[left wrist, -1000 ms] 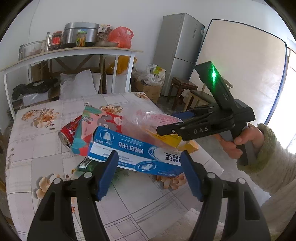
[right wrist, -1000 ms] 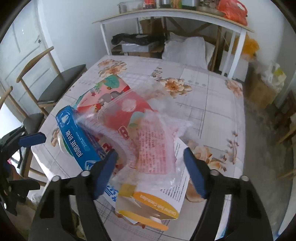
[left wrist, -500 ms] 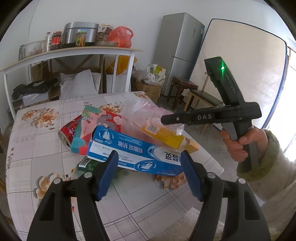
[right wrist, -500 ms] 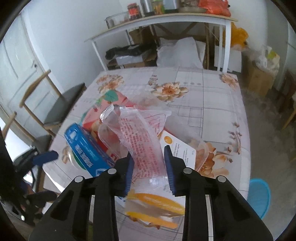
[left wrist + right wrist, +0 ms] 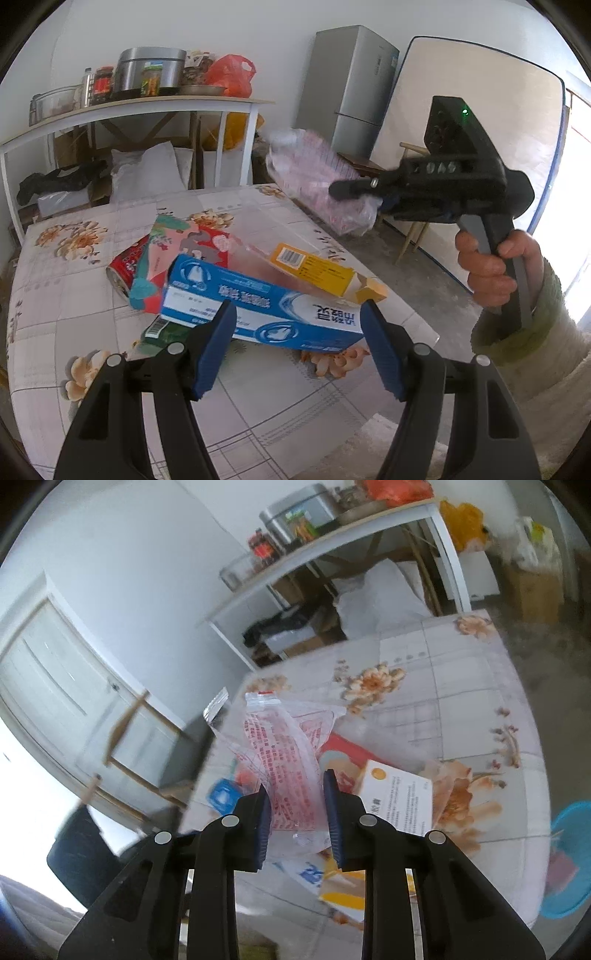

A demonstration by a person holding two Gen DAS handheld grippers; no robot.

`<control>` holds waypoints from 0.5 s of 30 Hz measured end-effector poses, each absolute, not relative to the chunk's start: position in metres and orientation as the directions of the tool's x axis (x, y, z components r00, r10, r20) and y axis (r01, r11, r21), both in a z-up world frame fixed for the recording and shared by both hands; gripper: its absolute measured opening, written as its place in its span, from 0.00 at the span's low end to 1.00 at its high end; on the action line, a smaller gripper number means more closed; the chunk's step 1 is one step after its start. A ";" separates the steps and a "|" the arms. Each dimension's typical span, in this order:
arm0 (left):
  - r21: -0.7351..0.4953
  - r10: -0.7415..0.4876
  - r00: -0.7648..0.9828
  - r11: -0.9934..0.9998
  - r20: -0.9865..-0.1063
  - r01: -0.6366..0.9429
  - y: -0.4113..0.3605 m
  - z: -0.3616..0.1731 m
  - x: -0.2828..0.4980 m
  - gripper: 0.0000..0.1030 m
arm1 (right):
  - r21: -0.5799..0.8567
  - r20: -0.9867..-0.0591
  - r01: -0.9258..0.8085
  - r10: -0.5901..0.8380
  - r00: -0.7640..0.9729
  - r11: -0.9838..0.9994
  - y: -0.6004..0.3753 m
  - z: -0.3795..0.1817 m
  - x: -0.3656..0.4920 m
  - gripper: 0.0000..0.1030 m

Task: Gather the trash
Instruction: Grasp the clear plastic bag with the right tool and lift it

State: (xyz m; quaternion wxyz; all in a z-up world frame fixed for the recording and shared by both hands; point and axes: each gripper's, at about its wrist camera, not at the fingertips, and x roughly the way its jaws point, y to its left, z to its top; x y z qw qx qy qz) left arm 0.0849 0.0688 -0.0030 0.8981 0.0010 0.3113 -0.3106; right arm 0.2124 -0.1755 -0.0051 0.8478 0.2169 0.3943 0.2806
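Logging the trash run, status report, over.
Right gripper shut on clear plastic wrapper, lifted off table. Left gripper open, empty, by blue toothpaste box. Nothing blocking.

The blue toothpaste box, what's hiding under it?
Under the blue toothpaste box a green packet with a barcode pokes out at the left end. A red-and-teal wrapper also slips beneath it. The rest underneath is covered, so I cannot tell what else is there.
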 end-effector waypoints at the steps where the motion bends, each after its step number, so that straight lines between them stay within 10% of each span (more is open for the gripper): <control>1: -0.190 -0.564 0.610 0.801 -0.557 0.567 0.067 -0.003 0.085 0.65 | 0.616 -0.519 -0.307 0.667 0.535 0.725 -0.181 -0.001 0.210 0.24; 10: -0.093 -0.585 0.601 0.754 -0.544 0.650 0.033 0.003 0.083 0.65 | 0.684 -0.397 -0.282 0.667 0.630 0.673 -0.222 0.025 0.181 0.23; 15: 0.158 -0.529 0.644 0.692 -0.553 0.705 -0.013 -0.001 0.071 0.65 | 0.699 -0.385 -0.221 0.618 0.686 0.681 -0.251 0.023 0.164 0.24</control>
